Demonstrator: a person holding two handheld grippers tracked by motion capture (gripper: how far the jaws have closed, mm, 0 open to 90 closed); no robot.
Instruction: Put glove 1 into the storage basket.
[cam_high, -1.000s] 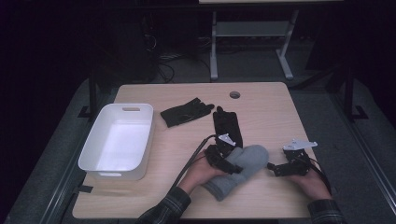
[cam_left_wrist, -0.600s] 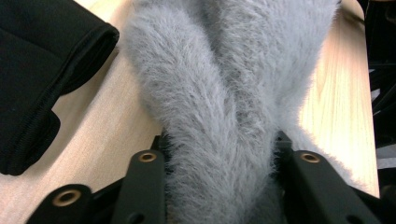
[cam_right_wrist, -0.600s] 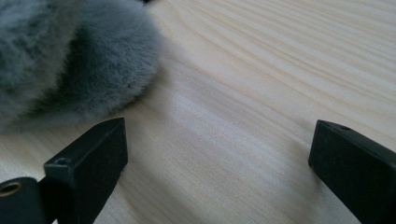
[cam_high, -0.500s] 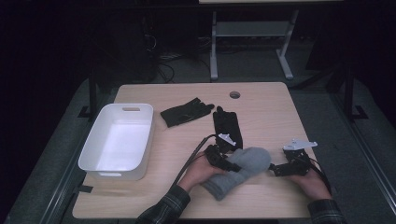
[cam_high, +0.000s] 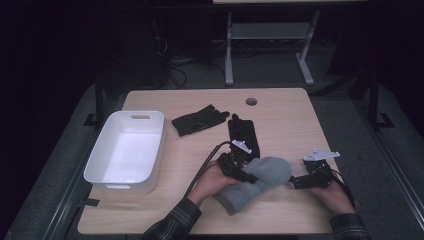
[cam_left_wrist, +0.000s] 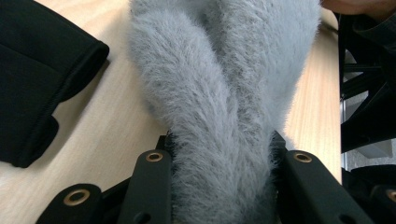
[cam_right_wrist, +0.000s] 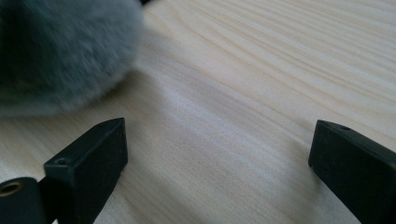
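Where gripped, grey mitten (cam_high: 257, 182) runs lower-left to upper-right.

In the right gripper view, the right hand-held gripper (cam_right_wrist: 217, 154) holds its two black jaws wide apart just above the pale wooden tabletop (cam_right_wrist: 261, 70), with nothing between them, while a fuzzy grey mitten (cam_right_wrist: 60, 51) lies blurred at the upper left, beyond the left jaw.
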